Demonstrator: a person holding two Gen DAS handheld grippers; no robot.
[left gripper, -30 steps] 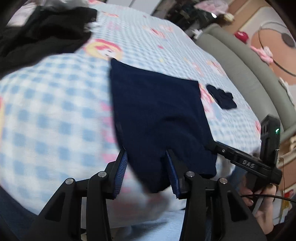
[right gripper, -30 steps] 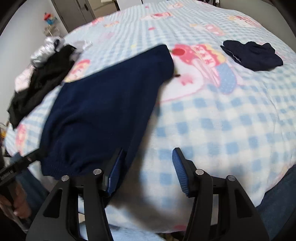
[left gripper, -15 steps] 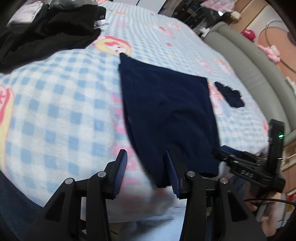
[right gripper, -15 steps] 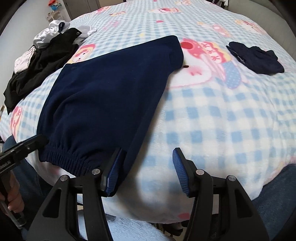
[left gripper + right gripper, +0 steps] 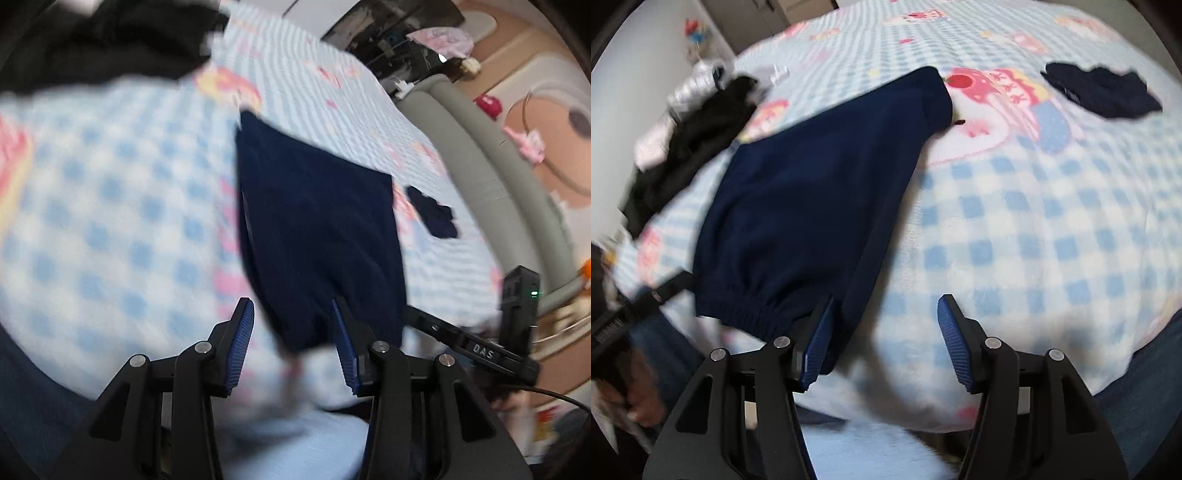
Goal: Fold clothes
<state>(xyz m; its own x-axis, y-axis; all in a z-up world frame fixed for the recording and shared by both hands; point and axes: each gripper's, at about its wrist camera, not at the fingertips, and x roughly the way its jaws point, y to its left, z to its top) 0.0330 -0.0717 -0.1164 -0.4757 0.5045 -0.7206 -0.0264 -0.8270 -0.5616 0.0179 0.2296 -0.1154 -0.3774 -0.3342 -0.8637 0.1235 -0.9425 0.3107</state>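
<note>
A soft, limp navy garment (image 5: pixel 820 192) lies flat on a blue-checked bed (image 5: pixel 1034 236), its elastic hem hanging over the near edge. Both the left hand-held gripper (image 5: pixel 291 347) and the right hand-held gripper (image 5: pixel 886 339) hover with jaws apart at the hem corners, probably the best hold. Open bedding lies to the right; black clothes (image 5: pixel 687 147) crowd the left.

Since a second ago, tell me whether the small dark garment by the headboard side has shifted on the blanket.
No. In the right wrist view the small dark garment still lies just right of the strawberry cartoon print on the blanket; only the camera moved.
</note>
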